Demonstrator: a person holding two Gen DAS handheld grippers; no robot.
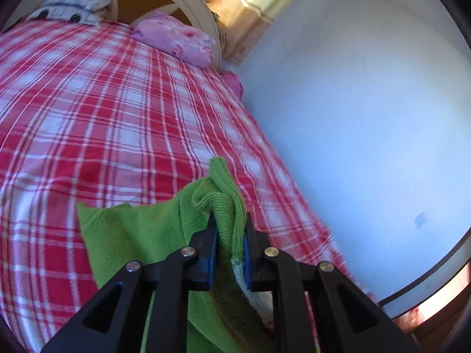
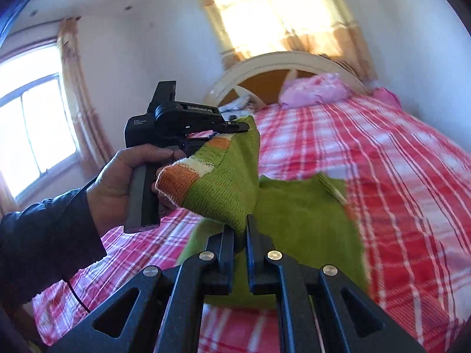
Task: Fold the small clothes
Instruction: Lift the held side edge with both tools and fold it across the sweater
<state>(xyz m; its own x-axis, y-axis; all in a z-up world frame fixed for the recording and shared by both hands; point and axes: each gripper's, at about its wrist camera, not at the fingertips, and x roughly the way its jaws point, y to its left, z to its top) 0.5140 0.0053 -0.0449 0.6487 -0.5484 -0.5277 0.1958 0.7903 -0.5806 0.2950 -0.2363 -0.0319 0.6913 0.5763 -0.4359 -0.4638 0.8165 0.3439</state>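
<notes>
Nearest in the right wrist view, the right gripper has its jaws clenched on a fold of the small green knitted garment, pinching the cloth just below a sleeve with orange and white stripes at its cuff. The rest of the garment droops from there onto the bed, lying partly spread on the red-and-white checked bedcover. Just beyond, to the left, a hand in a dark sleeve holds the handle of the left gripper, whose tip meets the upper edge of the same garment, so the sleeve hangs between the two grippers.

In the left wrist view, the left gripper grasps a bunched ridge of the green knit between its blue-padded jaws; a pale knitted band shows beside the right jaw. The cloth falls away to the left over the checked bedcover.

Farther off, a crumpled pink pillow lies near the cream arched headboard, with a grey and white patterned cushion to its left. Behind the headboard hang sunlit tan checked curtains, against a pale wall.
</notes>
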